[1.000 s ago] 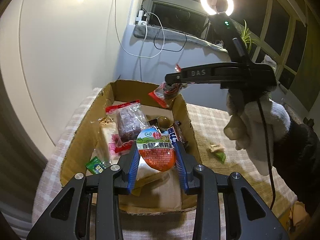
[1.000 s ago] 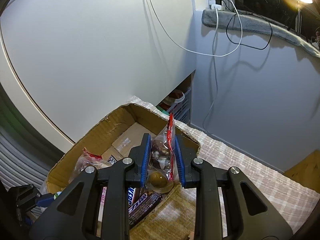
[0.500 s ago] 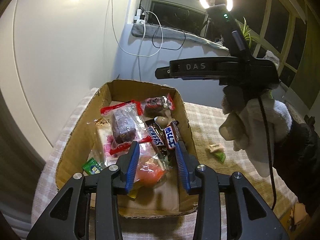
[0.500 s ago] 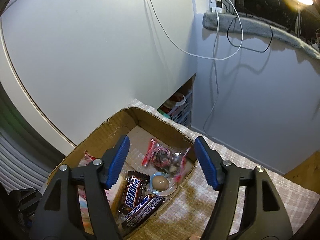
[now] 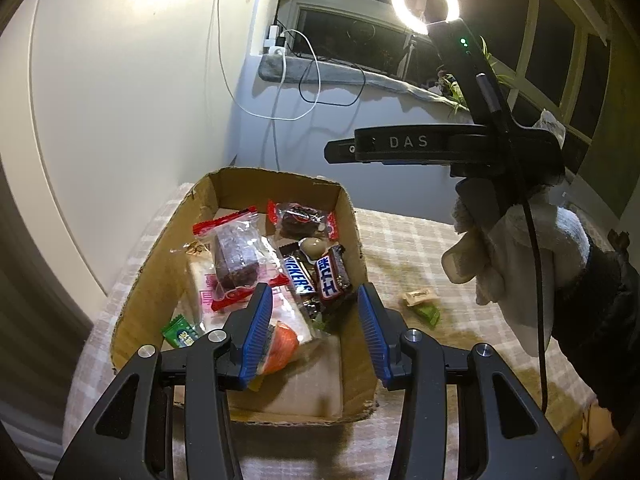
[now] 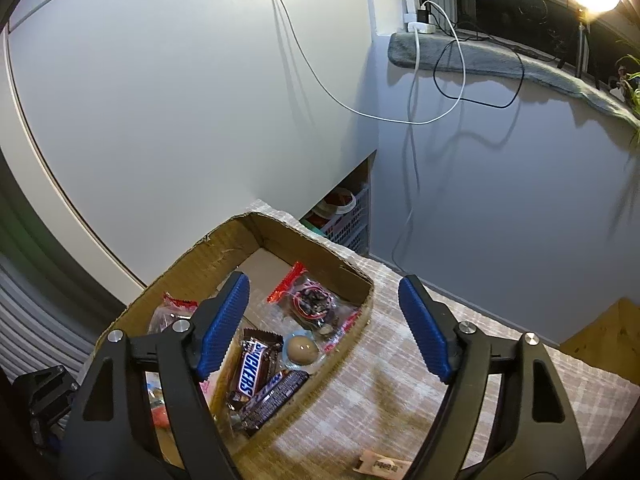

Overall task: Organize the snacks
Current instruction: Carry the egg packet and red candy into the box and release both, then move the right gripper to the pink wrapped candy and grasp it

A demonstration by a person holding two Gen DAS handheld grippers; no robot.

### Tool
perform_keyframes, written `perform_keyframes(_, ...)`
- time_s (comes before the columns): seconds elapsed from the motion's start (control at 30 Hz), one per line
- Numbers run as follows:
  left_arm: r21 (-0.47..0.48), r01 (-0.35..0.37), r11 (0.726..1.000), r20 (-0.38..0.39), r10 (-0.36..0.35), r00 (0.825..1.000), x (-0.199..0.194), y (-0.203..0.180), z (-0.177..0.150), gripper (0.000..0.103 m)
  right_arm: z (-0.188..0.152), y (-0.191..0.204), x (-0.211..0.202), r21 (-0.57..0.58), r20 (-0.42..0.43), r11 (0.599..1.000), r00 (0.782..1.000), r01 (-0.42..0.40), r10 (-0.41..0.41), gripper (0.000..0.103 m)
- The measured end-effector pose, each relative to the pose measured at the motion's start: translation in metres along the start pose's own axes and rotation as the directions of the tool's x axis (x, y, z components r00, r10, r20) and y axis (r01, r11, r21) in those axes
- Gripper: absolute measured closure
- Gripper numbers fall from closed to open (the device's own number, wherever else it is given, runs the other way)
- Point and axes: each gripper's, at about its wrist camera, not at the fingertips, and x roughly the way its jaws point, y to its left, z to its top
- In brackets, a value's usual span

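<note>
Right gripper (image 6: 322,324): jaws wide, just opening, nothing gripped. Left gripper (image 5: 316,330) part-open, empty. Loose sweets (image 5: 422,304) on checked tablecloth (image 5: 400,240). Cardboard box (image 5: 160,264) holds Snickers bars (image 5: 316,276), red-sealed packets (image 5: 236,252), orange pack (image 5: 282,346).

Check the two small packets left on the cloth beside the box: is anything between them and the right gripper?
Nothing visible blocks them. The beige packet and the green packet lie in the open on the checked cloth, outside the cardboard box. The right gripper, jaws just opened and empty, hangs over the box's right wall.
</note>
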Motion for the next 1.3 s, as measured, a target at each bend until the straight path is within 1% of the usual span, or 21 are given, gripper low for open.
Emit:
perform_keyframes(0.23, 0.012, 0.001, 1.000, 0.009, -0.001, 1.000, -0.008, -0.009, -0.002, 0.060, -0.008, -0.004, -0.017, -0.029, -0.011, 0.999, 1.000, 0.024, -0.025, 0.023)
perform_keyframes(0.47, 0.014, 0.008, 1.000, 0.006, -0.008, 1.000, -0.011, -0.020, -0.007, 0.060, -0.033, -0.015, -0.037, -0.056, -0.032, 0.998, 0.999, 0.039, -0.041, 0.023)
perform_keyframes(0.63, 0.029, 0.039, 0.999, -0.005, -0.039, 0.999, -0.011, -0.036, -0.012, 0.060, -0.056, -0.032, -0.044, -0.069, -0.076, 0.997, 0.996, 0.031, -0.036, 0.023)
perform_keyframes(0.77, 0.044, 0.066, 0.997, -0.018, -0.065, 0.998, -0.010, -0.048, -0.016, 0.060, -0.076, -0.044, -0.043, -0.087, -0.136, 0.996, 0.991, -0.006, -0.006, 0.024)
perform_keyframes(0.8, 0.047, 0.073, 0.996, -0.024, -0.072, 0.997, -0.009, -0.052, -0.017, 0.060, -0.081, -0.048, -0.040, -0.090, -0.159, 0.996, 0.987, -0.020, 0.006, 0.026)
perform_keyframes(0.87, 0.055, 0.090, 0.994, -0.040, -0.088, 0.995, -0.007, -0.061, -0.021, 0.060, -0.089, -0.055, -0.034, -0.084, -0.205, 0.996, 0.979, -0.043, 0.025, 0.050)
perform_keyframes(0.9, 0.061, 0.097, 0.993, -0.048, -0.094, 0.994, -0.005, -0.064, -0.023, 0.060, -0.093, -0.059, -0.031, -0.083, -0.227, 0.995, 0.973, -0.053, 0.032, 0.054)
perform_keyframes(0.93, 0.069, 0.108, 0.992, -0.062, -0.104, 0.993, -0.002, -0.070, -0.026, 0.060, -0.097, -0.061, -0.029, -0.086, -0.239, 0.995, 0.970, -0.058, 0.036, 0.055)
perform_keyframes(1.03, 0.080, 0.130, 0.988, -0.093, -0.122, 0.988, 0.006, -0.082, -0.032, 0.060, -0.107, -0.065, -0.026, -0.113, -0.268, 0.988, 0.961, -0.102, 0.068, 0.055)
perform_keyframes(1.1, 0.085, 0.141, 0.986, -0.115, -0.131, 0.985, 0.013, -0.089, -0.036, 0.064, -0.112, -0.063, -0.026, -0.145, -0.283, 0.980, 0.955, -0.134, 0.089, 0.055)
perform_keyframes(1.2, 0.075, 0.153, 0.985, -0.148, -0.141, 0.979, 0.024, -0.096, -0.043, 0.065, -0.119, -0.056, -0.022, -0.203, -0.310, 0.965, 0.945, -0.168, 0.099, 0.055)
perform_keyframes(1.3, 0.062, 0.162, 0.985, -0.174, -0.149, 0.973, 0.035, -0.099, -0.045, 0.067, -0.124, -0.052, -0.014, -0.243, -0.324, 0.956, 0.943, -0.164, 0.079, 0.056)
